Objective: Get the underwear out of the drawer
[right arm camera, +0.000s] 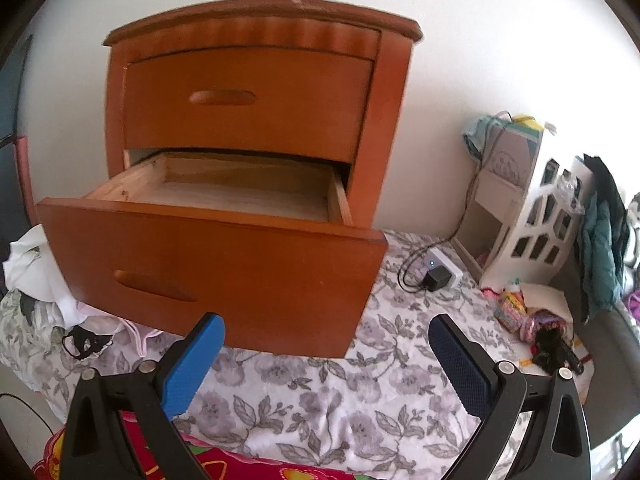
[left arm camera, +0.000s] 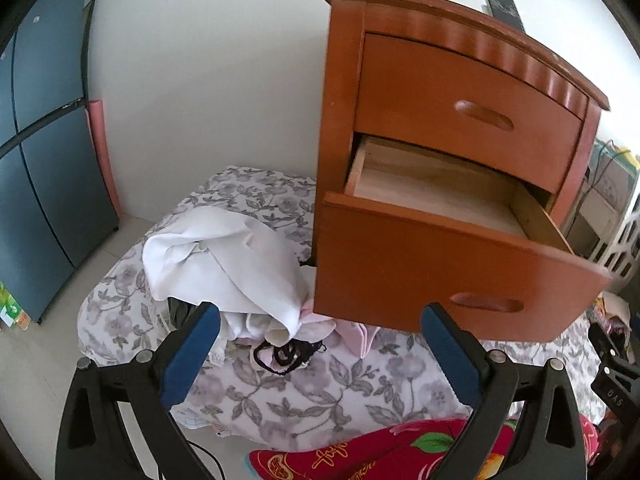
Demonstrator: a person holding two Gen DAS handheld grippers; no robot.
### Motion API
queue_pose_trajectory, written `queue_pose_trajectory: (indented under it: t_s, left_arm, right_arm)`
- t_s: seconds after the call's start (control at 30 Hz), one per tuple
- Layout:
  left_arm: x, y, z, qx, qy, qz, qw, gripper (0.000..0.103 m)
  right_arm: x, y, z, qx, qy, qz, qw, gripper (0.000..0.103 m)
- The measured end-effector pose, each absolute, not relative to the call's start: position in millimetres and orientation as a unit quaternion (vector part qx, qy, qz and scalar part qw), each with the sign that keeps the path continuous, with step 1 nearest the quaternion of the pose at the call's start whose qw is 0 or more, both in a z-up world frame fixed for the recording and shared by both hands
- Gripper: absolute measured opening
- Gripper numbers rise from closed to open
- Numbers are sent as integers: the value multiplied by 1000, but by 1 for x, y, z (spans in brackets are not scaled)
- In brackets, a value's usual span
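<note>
My left claw (left arm camera: 320, 332) hangs released over the floral sheet (left arm camera: 304, 392), nothing between its blue pads. My right claw (right arm camera: 326, 338) is spread wide too, empty. The black underwear (left arm camera: 286, 354) lies on the sheet beside the white clothes (left arm camera: 224, 256), outside the pulled-out lower drawer (right arm camera: 212, 256), whose visible wooden bottom is bare.
</note>
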State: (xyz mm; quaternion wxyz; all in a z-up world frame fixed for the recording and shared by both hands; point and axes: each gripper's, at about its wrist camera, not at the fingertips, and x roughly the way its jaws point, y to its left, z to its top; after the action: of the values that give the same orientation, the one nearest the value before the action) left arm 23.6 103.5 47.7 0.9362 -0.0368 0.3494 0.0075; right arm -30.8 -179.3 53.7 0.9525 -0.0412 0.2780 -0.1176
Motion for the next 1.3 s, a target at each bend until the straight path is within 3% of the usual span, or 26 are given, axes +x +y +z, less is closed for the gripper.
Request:
queue_pose_trajectory:
  t_s: [1.3]
  left_arm:
    - [30,106,37,25,383,11,923,100]
  right_arm:
    - [-28,-109,80,-16,316,-78,946,103]
